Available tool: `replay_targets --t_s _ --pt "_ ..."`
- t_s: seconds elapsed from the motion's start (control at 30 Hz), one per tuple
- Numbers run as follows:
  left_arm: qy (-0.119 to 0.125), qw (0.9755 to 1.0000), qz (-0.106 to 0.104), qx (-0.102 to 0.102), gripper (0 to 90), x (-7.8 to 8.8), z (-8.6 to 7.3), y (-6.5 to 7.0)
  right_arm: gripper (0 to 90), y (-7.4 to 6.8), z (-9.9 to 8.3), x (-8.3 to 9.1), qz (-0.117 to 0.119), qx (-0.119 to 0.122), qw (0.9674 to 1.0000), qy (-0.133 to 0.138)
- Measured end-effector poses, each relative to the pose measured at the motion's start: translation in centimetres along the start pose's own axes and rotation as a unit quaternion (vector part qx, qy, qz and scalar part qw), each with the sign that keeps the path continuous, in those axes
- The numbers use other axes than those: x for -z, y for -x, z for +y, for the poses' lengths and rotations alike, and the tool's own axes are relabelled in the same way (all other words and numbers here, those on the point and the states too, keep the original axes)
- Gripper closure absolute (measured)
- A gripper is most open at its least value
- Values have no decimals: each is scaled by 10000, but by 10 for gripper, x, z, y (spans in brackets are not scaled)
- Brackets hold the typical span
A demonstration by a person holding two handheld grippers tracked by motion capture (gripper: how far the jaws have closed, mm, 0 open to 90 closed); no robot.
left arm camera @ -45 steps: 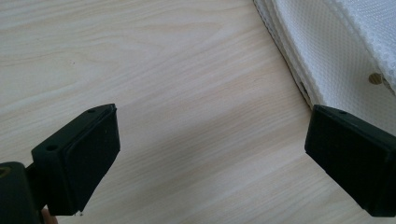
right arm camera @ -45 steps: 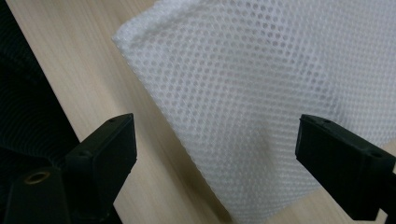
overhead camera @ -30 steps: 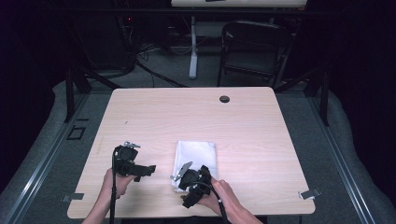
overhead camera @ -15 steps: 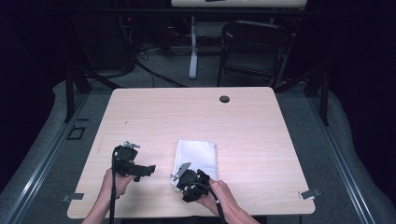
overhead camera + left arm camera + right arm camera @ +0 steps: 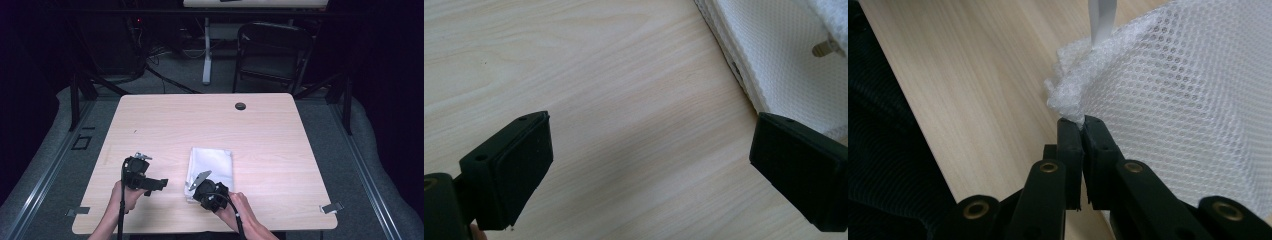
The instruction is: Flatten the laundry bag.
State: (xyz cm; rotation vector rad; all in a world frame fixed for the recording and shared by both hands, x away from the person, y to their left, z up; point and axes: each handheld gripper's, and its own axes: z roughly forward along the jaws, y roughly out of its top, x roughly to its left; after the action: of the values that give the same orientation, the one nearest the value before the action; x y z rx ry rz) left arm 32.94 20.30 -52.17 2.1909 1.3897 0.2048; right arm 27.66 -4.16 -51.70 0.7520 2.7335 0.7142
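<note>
Item: white mesh laundry bag [image 5: 212, 162], folded flat on desk [image 5: 280, 150]. Right tongs [image 5: 1082, 122] have just closed, pinching its near corner. Left tongs [image 5: 649, 165] gape wide, empty, just beside the bag. Grasp apparently done; lifting or unfolding outstanding.

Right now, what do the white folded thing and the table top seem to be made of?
The white folded thing looks like a soft synthetic mesh fabric: small regular holes, bunched where the right gripper pinches it. The table top looks like pale wood-grain laminate, matte; real wood cannot be ruled out.
</note>
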Motion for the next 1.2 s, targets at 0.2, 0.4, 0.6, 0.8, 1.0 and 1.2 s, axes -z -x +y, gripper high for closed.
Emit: replay_targets --t_s 0.2,0.4,0.6,0.8,1.0,1.2 --pt "0 10000 18 0 37 0 0 2 875 6 -2 9 9 -121 9999 108" --pt "10 10000 1 -56 33 0 0 3 876 12 -4 17 -11 -232 9995 224" --pt "-14 10000 -13 -86 32 -1 0 5 877 18 -8 30 21 -413 9985 371" --pt "-37 9999 -21 -117 32 -3 1 7 880 33 -17 42 197 -890 9942 578" --pt "-33 9999 -65 -121 33 -6 2 11 882 46 -25 53 257 -1232 9889 794" --pt "58 9997 -250 26 40 -9 5 15 883 48 -28 57 230 -1297 9873 893"
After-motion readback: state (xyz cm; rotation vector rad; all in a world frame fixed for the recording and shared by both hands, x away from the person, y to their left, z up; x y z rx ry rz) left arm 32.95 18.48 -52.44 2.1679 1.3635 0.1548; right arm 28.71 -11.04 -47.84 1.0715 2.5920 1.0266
